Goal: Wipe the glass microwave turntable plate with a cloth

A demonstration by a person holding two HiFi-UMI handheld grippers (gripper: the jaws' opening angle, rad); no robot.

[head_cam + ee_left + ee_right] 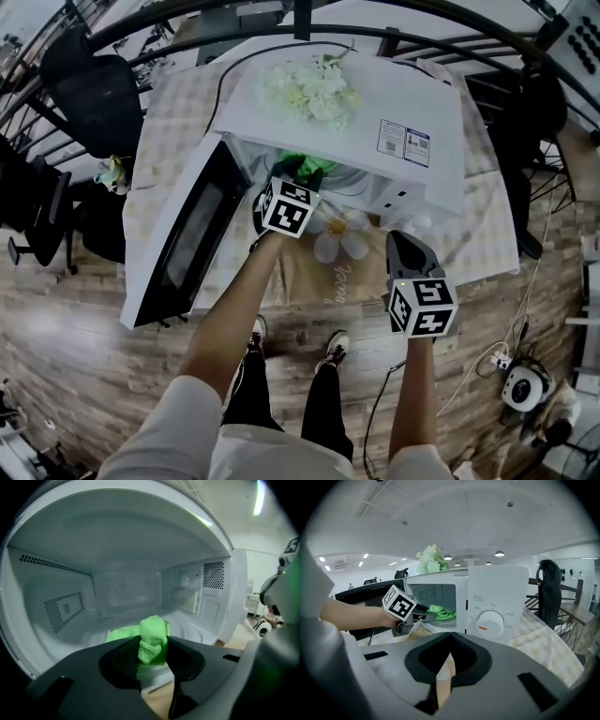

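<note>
Nearest, at the lower right of the head view, the right tool [403, 242] hangs with its jaws pressed together on nothing. Beyond it, at centre, the left tool [298, 176] is clamped on a bright green terry cloth [152, 637]. The cloth rests on the round glass turntable plate [190, 629] inside the open white microwave oven [394, 103] on the bench [173, 122].

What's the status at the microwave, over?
Left gripper jaws shut on crumpled green cloth, inside white microwave. Right gripper shut, empty, outside. Cloth rests on round glass turntable plate. Door open, nothing blocking.

The cloth [152, 639] is nubby terry, the microwave [412, 98] smooth glossy white, the floor [94, 314] wood.
</note>
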